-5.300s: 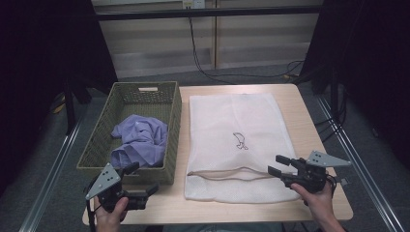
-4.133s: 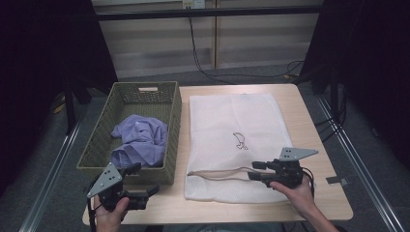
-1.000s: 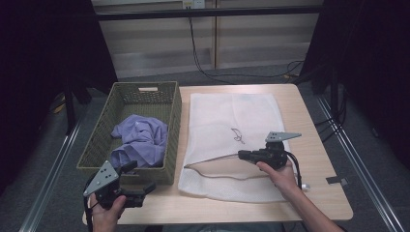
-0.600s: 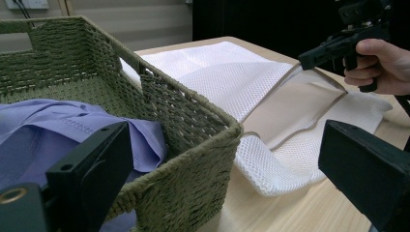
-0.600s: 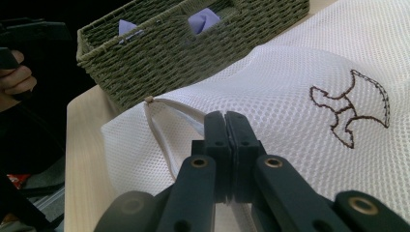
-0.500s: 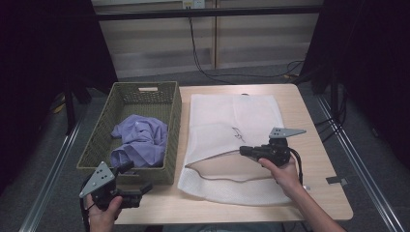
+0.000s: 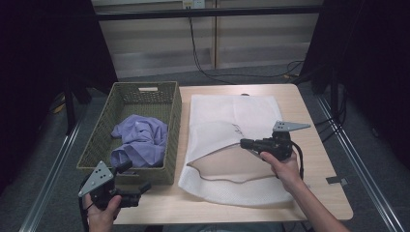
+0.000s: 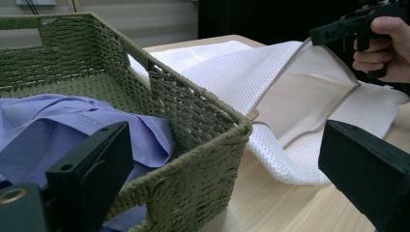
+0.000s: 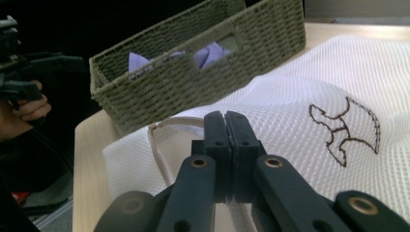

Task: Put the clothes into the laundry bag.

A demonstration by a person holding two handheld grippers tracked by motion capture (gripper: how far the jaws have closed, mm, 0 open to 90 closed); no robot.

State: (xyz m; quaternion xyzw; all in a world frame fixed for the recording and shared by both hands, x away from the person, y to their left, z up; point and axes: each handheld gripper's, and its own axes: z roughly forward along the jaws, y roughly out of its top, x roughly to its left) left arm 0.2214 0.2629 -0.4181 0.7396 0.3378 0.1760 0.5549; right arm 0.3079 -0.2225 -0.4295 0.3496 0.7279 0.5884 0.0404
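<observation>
white mesh bag (image 7: pixel 227 140) flat on the table (image 7: pixel 319 193), mouth at 6 o'clock, upper lip pinched in the clenched right gripper (image 7: pixel 244 143). best lifted higher to gape the mouth. purple shirt (image 7: pixel 140 140) in the basket (image 7: pixel 99 140) at 9 o'clock; left gripper (image 7: pixel 138 189) spread wide, empty, ready to fetch.

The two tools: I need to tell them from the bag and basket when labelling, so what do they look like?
Both are black, pistol-shaped handhelds. The left tool and the right tool each carry a grey three-cornered plate with small holes on top and trail a black cable. The jaws are flat black blocks on arms with brass-ringed pivots. Both forearms are bare, no sleeves in view.
</observation>
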